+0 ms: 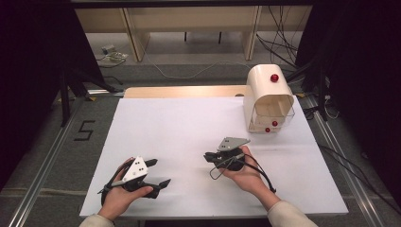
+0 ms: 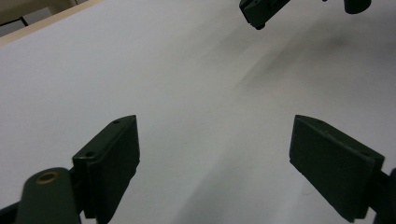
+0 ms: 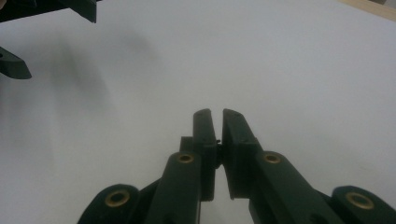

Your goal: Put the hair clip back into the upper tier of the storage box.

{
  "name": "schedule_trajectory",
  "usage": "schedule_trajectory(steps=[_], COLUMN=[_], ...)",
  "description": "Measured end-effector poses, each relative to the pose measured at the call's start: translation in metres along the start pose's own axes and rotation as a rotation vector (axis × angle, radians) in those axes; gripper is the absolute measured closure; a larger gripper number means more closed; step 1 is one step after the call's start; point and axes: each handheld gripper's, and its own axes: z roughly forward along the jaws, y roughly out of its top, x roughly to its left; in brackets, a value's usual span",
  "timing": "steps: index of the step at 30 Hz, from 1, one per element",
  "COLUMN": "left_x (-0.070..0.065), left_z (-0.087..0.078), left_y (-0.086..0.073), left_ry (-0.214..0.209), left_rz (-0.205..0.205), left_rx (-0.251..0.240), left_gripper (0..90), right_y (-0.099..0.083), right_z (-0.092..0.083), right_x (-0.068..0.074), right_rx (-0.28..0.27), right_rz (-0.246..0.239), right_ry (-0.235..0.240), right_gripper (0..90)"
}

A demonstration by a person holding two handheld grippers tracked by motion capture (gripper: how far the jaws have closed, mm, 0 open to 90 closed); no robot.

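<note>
Matt white worktop w/ smooth finish, matt black plastic left gripper, brass-look rivets on right gripper, glossy cream plastic box w/ red knobs

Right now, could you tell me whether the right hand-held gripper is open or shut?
Shut: the right hand-held gripper has its jaws nearly together above the white table, with nothing between them.

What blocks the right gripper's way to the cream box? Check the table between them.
Nothing visible does. The right gripper is shut and empty near the middle of the white table. The cream box stands at the far right corner, open side toward the person, with bare table between them. The left gripper is open, off to the left.
</note>
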Motion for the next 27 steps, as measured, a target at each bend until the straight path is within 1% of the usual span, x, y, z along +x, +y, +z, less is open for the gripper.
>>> schedule_trajectory(steps=[27], left_x=[0.0], left_z=[-0.001], left_y=[0.0], left_ry=[0.006], left_rz=[-0.005], left_rx=[-0.007], left_gripper=[16.0], right_y=[0.012], right_z=[-0.025], right_x=[-0.01], right_rx=[-0.06], right_rz=[0.005], right_ry=[-0.056], right_gripper=[84.9])
